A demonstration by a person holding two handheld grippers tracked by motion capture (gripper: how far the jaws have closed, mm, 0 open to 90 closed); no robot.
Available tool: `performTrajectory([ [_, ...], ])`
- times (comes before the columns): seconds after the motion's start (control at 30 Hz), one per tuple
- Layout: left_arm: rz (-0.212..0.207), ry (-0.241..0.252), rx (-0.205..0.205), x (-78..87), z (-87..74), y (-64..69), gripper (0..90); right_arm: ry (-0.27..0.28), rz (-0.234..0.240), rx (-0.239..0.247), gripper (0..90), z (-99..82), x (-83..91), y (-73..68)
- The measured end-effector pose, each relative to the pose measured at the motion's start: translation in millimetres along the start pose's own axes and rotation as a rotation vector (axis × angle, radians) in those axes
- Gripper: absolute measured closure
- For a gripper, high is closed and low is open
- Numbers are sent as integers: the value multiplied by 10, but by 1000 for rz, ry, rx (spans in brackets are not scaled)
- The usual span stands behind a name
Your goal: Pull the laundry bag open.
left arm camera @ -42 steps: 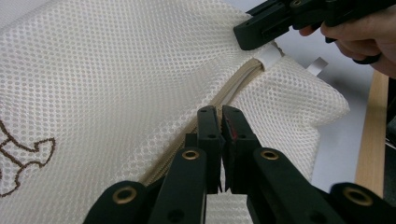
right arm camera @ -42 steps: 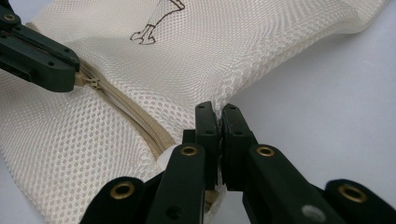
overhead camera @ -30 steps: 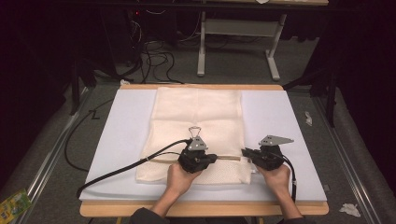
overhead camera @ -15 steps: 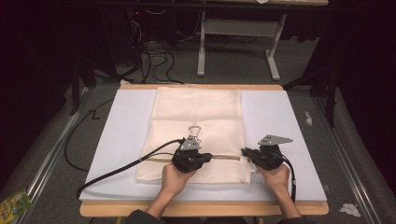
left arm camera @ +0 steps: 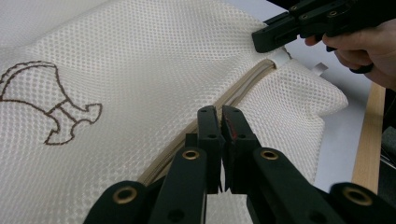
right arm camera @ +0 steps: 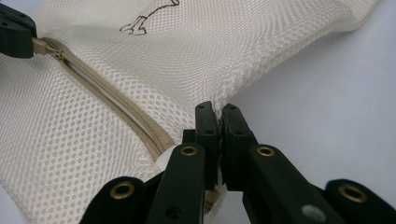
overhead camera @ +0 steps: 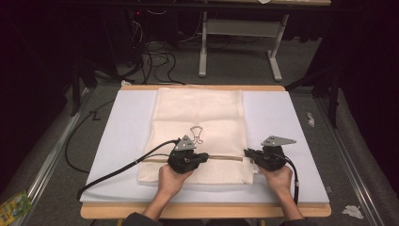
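The mesh bag lies flat in the middle of the table, its zip running across near the front edge. The step in hand looks like drawing that zip along. The left gripper has its jaws pressed together on what seems to be the zip pull, and the right gripper has its jaws clamped on the bag's right edge at the zip's end. To do it well, the right gripper should hold that edge firm and low so the mesh stays taut, while the left draws straight along the zip line, level with the table, without lifting or twisting; slack mesh could catch in the teeth. The high view gives the whole layout: both hands at the front edge, the bag square on the table. The left gripper view shows the zip running to the far end, where the right gripper pinches a small white tab, but its own jaws hide what they hold. The right gripper view settles that better: the left gripper has a tan pull at its tip, and the zip there looks closed.
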State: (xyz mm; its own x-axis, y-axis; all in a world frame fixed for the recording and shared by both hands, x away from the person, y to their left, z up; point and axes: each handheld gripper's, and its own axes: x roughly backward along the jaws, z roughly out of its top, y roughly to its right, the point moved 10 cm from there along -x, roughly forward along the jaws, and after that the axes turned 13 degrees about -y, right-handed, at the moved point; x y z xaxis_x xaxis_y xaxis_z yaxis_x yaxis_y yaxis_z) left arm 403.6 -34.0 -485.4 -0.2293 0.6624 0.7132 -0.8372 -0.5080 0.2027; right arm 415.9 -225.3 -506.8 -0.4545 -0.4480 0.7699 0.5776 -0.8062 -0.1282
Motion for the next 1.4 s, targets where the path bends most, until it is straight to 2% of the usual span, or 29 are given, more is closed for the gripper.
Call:
performTrajectory([
  [0.13,-7,11,16,33,-18,-37,871,0,0,-12,884,4,7,7],
  [0.47,-9,28,21,80,-25,-65,872,11,-3,-10,884,14,29,39],
  [0.8,-13,27,21,94,-51,-74,871,33,17,-40,884,7,20,36],
  [1.0,-3,26,21,115,-71,-101,872,42,7,-40,883,12,31,57],
  [1.33,-9,43,28,173,-91,-125,872,58,8,-36,883,29,43,53],
  [1.4,4,46,24,187,-93,-131,872,64,8,-43,883,35,45,53],
])
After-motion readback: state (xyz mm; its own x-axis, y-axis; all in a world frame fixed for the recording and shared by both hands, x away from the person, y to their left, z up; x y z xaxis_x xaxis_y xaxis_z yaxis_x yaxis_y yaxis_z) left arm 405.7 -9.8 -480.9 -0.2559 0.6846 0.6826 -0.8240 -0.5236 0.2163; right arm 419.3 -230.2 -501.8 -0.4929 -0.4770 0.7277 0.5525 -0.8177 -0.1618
